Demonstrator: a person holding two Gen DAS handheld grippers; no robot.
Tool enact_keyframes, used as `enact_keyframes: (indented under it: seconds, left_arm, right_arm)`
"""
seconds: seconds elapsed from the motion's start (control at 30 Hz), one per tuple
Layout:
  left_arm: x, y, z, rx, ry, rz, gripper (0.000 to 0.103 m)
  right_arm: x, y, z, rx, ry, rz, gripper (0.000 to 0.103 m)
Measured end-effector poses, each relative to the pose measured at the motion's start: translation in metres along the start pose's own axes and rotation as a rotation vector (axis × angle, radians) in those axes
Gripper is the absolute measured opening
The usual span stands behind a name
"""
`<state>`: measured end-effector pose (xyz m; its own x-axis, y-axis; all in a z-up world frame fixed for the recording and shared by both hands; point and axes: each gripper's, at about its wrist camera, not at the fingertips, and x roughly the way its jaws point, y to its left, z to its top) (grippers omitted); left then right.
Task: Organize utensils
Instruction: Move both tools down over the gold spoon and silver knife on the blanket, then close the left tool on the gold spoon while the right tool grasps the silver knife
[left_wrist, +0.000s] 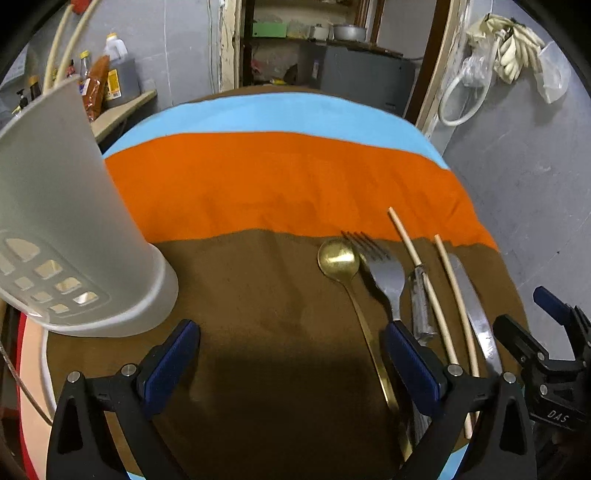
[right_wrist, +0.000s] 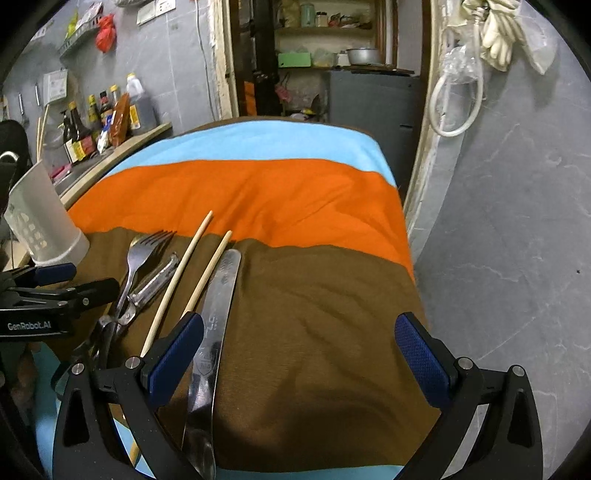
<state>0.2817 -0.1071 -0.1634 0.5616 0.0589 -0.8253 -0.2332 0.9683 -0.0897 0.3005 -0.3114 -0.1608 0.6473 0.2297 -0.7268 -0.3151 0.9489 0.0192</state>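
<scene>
— Utensils are lying in a row on the brown band of the striped cloth. From the left wrist camera I am seeing the gold spoon, then the steel fork just beside it with its tines overlapping the spoon's bowl edge, then a peeler, two chopsticks, and the knife farthest right.

— Where is the holder sitting?

— The white utensil holder is standing at the left edge of the table, upright, well apart from the row. It is looking empty as far as I can tell, though its inside is not showing.

— And your claws?

— I am holding the left gripper with its fingers spread wide, hovering low over the brown cloth; its right pad is sitting over the fork's handle, and the spoon's handle is running between the fingers. The right gripper is also spread wide, gripping nothing; its left pad is sitting beside the knife and over the nearer chopstick's end. From that camera I am seeing bare brown cloth between the fingers.

— Anything behind?

— Bottles are crowding a shelf at the far left, and gloves are hanging on the grey wall.
</scene>
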Motion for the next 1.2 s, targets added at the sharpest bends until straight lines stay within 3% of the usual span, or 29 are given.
enact_keyframes:
  seconds: [0.3, 0.63, 0.8, 0.87, 0.9, 1.17, 1.2]
  left_arm:
    - [0.009, 0.000, 0.001, 0.001, 0.029, 0.017, 0.100]
    - [0.016, -0.005, 0.007, 0.026, 0.030, 0.034, 0.099]
    - [0.013, -0.003, 0.006, 0.021, 0.023, 0.032, 0.091]
    - [0.013, -0.003, 0.008, 0.020, 0.018, 0.031, 0.082]
    - [0.012, -0.003, 0.008, 0.020, 0.016, 0.030, 0.079]
    - [0.010, 0.001, 0.013, -0.002, 0.018, 0.007, 0.051]
    - [0.011, 0.002, 0.014, -0.005, 0.018, 0.005, 0.049]
  right_arm:
    - [0.016, 0.017, 0.000, -0.073, 0.065, 0.003, 0.102]
    - [0.017, 0.016, 0.003, -0.074, 0.065, -0.015, 0.102]
    - [0.017, 0.016, 0.007, -0.100, 0.052, -0.070, 0.100]
    - [0.016, 0.020, 0.012, -0.118, 0.037, -0.109, 0.099]
    - [0.017, 0.021, 0.015, -0.122, 0.033, -0.115, 0.097]
    - [0.030, 0.013, 0.030, -0.063, 0.055, 0.009, 0.048]
    - [0.032, 0.012, 0.032, -0.061, 0.056, 0.025, 0.046]
